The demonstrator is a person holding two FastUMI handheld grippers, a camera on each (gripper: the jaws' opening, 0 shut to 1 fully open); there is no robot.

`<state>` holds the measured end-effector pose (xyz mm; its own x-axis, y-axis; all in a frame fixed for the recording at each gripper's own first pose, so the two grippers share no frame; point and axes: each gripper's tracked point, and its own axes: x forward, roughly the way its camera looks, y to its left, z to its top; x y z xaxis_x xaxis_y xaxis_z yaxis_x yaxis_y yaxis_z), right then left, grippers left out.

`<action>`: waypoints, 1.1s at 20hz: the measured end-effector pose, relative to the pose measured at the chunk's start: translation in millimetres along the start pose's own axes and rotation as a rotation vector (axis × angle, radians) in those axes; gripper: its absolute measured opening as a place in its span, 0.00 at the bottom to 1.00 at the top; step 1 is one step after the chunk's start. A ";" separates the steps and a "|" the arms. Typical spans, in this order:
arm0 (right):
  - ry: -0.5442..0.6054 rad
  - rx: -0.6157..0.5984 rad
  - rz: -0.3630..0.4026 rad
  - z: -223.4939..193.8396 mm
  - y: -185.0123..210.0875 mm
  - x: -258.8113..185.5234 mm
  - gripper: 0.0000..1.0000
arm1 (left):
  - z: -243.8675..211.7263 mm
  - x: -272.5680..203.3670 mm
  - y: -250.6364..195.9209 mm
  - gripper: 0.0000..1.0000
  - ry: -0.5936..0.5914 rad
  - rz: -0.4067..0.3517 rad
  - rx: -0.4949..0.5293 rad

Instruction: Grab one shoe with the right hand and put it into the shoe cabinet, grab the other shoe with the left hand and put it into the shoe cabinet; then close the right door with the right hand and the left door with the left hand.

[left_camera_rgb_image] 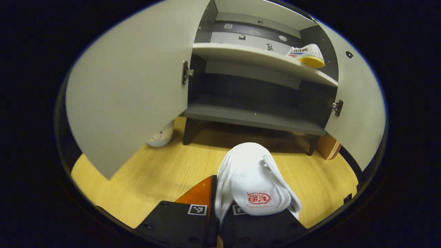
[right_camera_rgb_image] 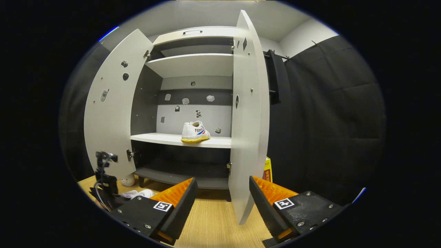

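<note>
Left gripper (left_camera_rgb_image: 220,220) held the second shoe (left_camera_rgb_image: 253,182) before the open shoe cabinet (left_camera_rgb_image: 255,119); right gripper (right_camera_rgb_image: 220,206) stood empty at the right door (right_camera_rgb_image: 249,137).

In the left gripper view the fingers were closed on the white shoe, its heel tab between them and its toe pointing ahead toward the cabinet's dark lower shelf, above the wooden floor (left_camera_rgb_image: 155,175). Far ahead and up to the right of those fingers, the first shoe (left_camera_rgb_image: 307,55) sat on the pale middle shelf (left_camera_rgb_image: 241,55), with the left door (left_camera_rgb_image: 131,89) swung wide on their left. In the right gripper view the fingers were spread wide with nothing between the pads, the right door's lower edge standing just beyond the gap; the first shoe (right_camera_rgb_image: 195,132) rested on the middle shelf (right_camera_rgb_image: 162,138) ahead, and the left gripper (right_camera_rgb_image: 106,186) showed low to their left.
</note>
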<state>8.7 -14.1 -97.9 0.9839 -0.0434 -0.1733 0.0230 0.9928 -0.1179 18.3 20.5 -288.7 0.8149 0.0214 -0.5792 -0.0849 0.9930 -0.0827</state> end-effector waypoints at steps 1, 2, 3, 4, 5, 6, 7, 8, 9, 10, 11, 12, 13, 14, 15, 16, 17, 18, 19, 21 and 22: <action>-0.002 0.004 0.009 -0.3 3.5 1.6 0.92 | 21.3 -14.9 -0.8 0.14 -0.019 0.001 -0.002; -0.004 0.009 0.018 0.3 6.4 0.9 0.92 | 46.2 -26.5 -2.8 0.14 -0.042 -0.003 -0.010; -0.010 0.011 0.027 1.4 9.1 1.2 0.92 | 75.3 -34.7 -6.0 0.14 -0.071 -0.012 -0.014; -0.018 0.009 0.031 2.8 10.7 2.5 0.92 | 106.3 -44.6 -10.0 0.14 -0.112 -0.018 -0.015; -0.025 0.004 0.033 3.6 11.7 2.8 0.92 | 136.1 -45.8 -15.2 0.14 -0.152 -0.026 -0.013; -0.031 -0.001 0.035 4.9 12.3 2.6 0.92 | 170.5 -51.7 -19.8 0.14 -0.197 -0.039 -0.009; -0.038 -0.005 0.035 6.6 12.6 3.1 0.92 | 201.3 -50.6 -23.8 0.14 -0.227 -0.049 0.003; -0.047 -0.007 0.035 9.9 12.3 3.4 0.92 | 230.5 -50.4 -30.2 0.14 -0.255 -0.059 0.010; -0.054 -0.010 0.030 11.9 11.1 2.3 0.92 | 256.8 -51.9 -37.2 0.14 -0.289 -0.066 0.028; -0.061 -0.012 0.026 13.4 8.6 1.1 0.92 | 279.4 -46.0 -44.6 0.14 -0.318 -0.064 0.059; -0.067 -0.012 0.022 15.3 7.9 0.3 0.92 | 300.6 -32.7 -53.0 0.14 -0.338 -0.054 0.108; -0.073 -0.010 0.019 17.2 7.2 -0.8 0.92 | 318.6 -19.8 -61.7 0.14 -0.345 -0.051 0.143; -0.077 -0.006 0.018 19.0 6.1 -2.0 0.92 | 324.6 -7.4 -68.9 0.14 -0.344 -0.050 0.181; -0.079 -0.001 0.016 19.9 5.0 -3.0 0.92 | 328.0 9.4 -78.9 0.14 -0.331 -0.041 0.229; -0.079 0.002 0.016 20.3 4.6 -3.8 0.92 | 324.4 28.2 -88.0 0.14 -0.309 -0.039 0.273; -0.079 0.005 0.013 20.7 3.3 -4.9 0.92 | 320.3 45.8 -95.7 0.14 -0.287 -0.046 0.282; -0.080 0.003 0.006 20.2 1.4 -6.0 0.92 | 314.0 62.7 -101.9 0.13 -0.251 -0.057 0.279; -0.075 -0.001 -0.004 19.2 -1.7 -7.5 0.92 | 307.9 74.8 -106.9 0.13 -0.219 -0.062 0.260; -0.068 -0.004 -0.015 16.8 -5.3 -9.7 0.92 | 302.9 85.5 -112.1 0.13 -0.195 -0.070 0.240; -0.052 0.002 -0.033 11.7 -9.8 -14.6 0.92 | 302.1 101.5 -115.4 0.13 -0.180 -0.066 0.221; -0.041 0.008 -0.038 9.3 -11.8 -16.9 0.92 | 307.1 108.3 -115.3 0.14 -0.186 -0.056 0.218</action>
<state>-6.5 -24.0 -84.4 0.9888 -0.0765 -0.1283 0.0617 0.9914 -0.1156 292.4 -55.8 -92.8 0.9078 -0.0330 -0.4181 0.0718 0.9944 0.0776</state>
